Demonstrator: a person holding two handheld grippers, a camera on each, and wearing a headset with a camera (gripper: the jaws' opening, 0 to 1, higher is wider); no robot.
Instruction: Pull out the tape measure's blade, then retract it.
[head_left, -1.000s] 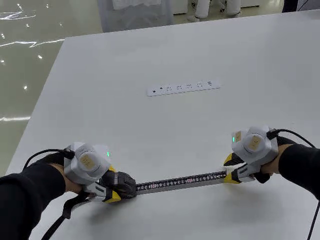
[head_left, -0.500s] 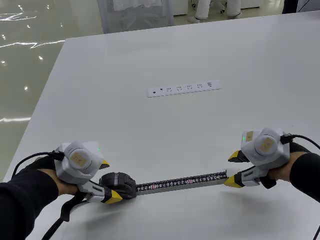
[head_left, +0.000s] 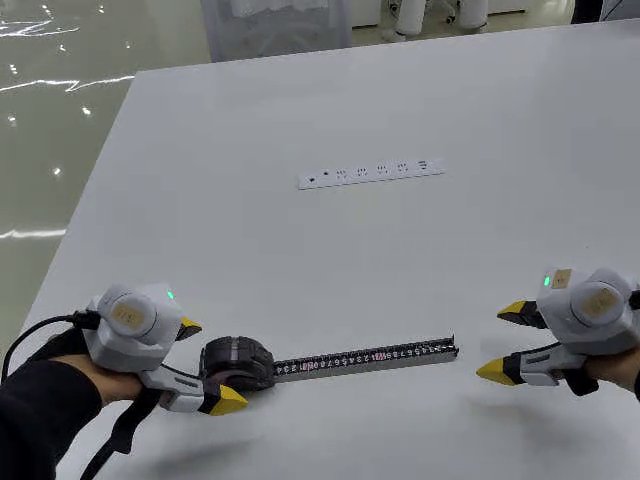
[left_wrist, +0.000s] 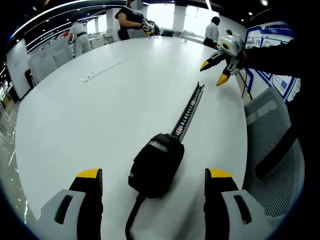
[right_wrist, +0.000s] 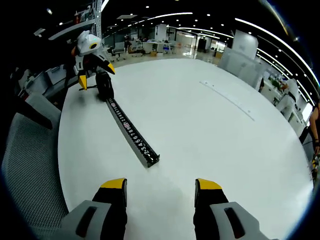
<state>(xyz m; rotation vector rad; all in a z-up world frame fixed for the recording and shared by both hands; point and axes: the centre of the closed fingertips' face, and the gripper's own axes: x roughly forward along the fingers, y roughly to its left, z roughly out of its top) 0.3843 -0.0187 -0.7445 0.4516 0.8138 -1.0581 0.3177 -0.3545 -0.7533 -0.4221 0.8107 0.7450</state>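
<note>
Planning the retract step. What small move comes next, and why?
Probably shut the left gripper on the case: it sits loose between the open jaws, while the blade lies extended and the right gripper hangs open, clear of its tip.

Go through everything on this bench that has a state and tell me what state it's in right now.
left tool: open, jaws either side of the tape measure case, not clamping it.
right tool: open, holding nothing.
tape measure case: lying on the table.
blade: pulled out, flat on the table, tip free and apart from the right tool.
power strip: nothing plugged in.
</note>
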